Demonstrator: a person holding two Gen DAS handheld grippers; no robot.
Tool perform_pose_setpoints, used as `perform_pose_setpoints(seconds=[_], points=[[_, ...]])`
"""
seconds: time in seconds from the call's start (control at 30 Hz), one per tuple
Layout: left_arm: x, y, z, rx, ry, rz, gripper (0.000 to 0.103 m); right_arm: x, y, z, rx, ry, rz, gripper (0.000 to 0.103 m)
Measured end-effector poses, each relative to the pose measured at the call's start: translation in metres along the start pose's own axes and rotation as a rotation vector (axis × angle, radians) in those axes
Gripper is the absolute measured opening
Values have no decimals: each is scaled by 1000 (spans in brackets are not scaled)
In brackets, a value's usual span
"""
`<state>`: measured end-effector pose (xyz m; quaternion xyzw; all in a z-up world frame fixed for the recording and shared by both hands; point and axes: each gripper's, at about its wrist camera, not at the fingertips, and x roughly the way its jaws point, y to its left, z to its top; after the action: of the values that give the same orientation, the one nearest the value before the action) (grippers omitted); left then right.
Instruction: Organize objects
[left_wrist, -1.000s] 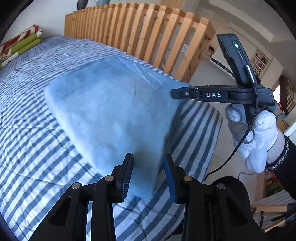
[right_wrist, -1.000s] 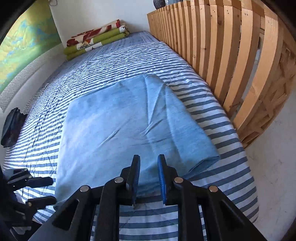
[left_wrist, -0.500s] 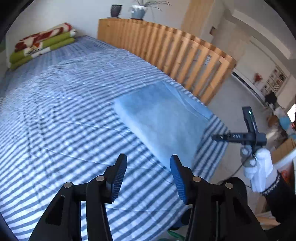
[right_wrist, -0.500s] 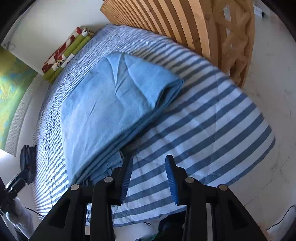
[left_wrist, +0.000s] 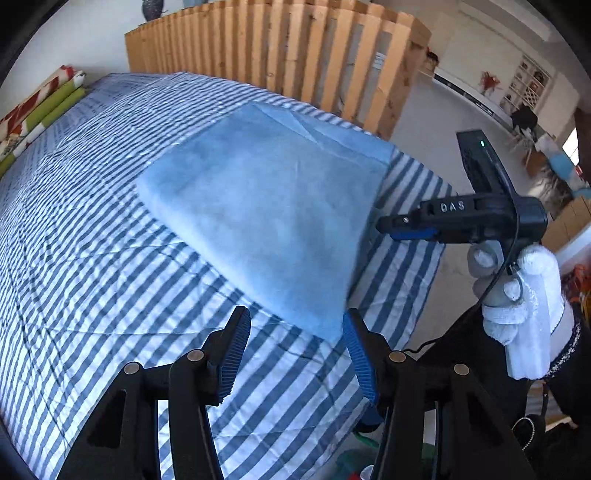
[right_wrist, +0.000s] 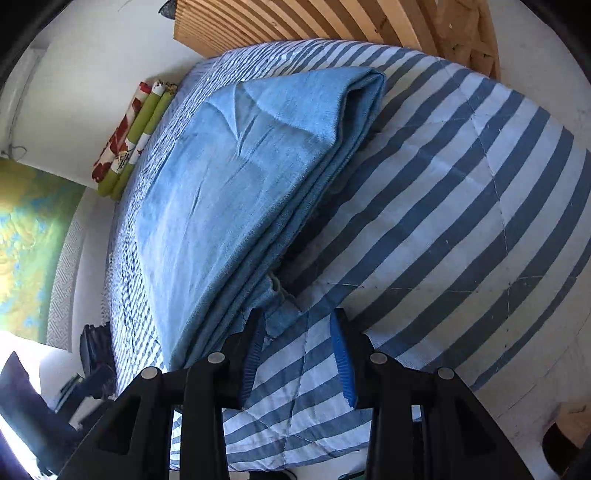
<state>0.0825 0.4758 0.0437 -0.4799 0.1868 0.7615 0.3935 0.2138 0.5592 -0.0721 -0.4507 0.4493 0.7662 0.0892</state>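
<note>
Lining up on folded blue towel (right_wrist: 236, 177) | lies on striped bed (right_wrist: 461, 177), long axis running away from me | R gripper (right_wrist: 297, 354) nearer, jaws apart at its near corner, clamping nothing | L gripper (left_wrist: 295, 354) apart, empty, off its near tip.

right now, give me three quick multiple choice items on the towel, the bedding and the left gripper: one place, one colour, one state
1. Where does the folded towel lie?
A. on the floor
B. on the striped bed cover
C. over the wooden slats

2. What colour are the bed cover's stripes?
A. blue and white
B. red and green
C. black and yellow

3. How is the left gripper?
A. shut on the towel
B. shut and empty
C. jaws apart, gripping nothing

Answers:
1 B, the towel lies flat on the cover near the bed's corner.
2 A, both views show blue and white bands.
3 C, its pads stand apart with the towel's corner just ahead of them.
</note>
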Motion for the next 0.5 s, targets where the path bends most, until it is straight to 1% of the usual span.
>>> perform_pose_setpoints(seconds=[0.03,0.13,0.2,0.23,0.27,0.37,0.4,0.43,0.47,0.5], points=[[10,-14,0,37,11,8,59,1,-3,1,18,-1,11,33],[43,-40,3,117,44,53,59,2,-10,3,83,4,81,35],[61,-50,5,166,62,121,59,2,-16,3,126,-1,118,41],[67,-51,6,175,71,135,51,3,-16,4,132,2,125,41],[72,-48,6,164,81,130,43,3,-16,5,128,9,128,41],[69,-41,4,141,91,92,36,0,-12,4,101,10,150,41],[68,-41,4,143,91,89,35,-2,-11,5,84,-1,135,41],[69,-40,4,144,93,90,29,-1,-8,6,73,-7,116,40],[69,-40,4,138,96,84,26,1,-7,6,71,-5,110,38],[67,-38,4,125,98,70,26,5,-5,6,75,8,121,33]])
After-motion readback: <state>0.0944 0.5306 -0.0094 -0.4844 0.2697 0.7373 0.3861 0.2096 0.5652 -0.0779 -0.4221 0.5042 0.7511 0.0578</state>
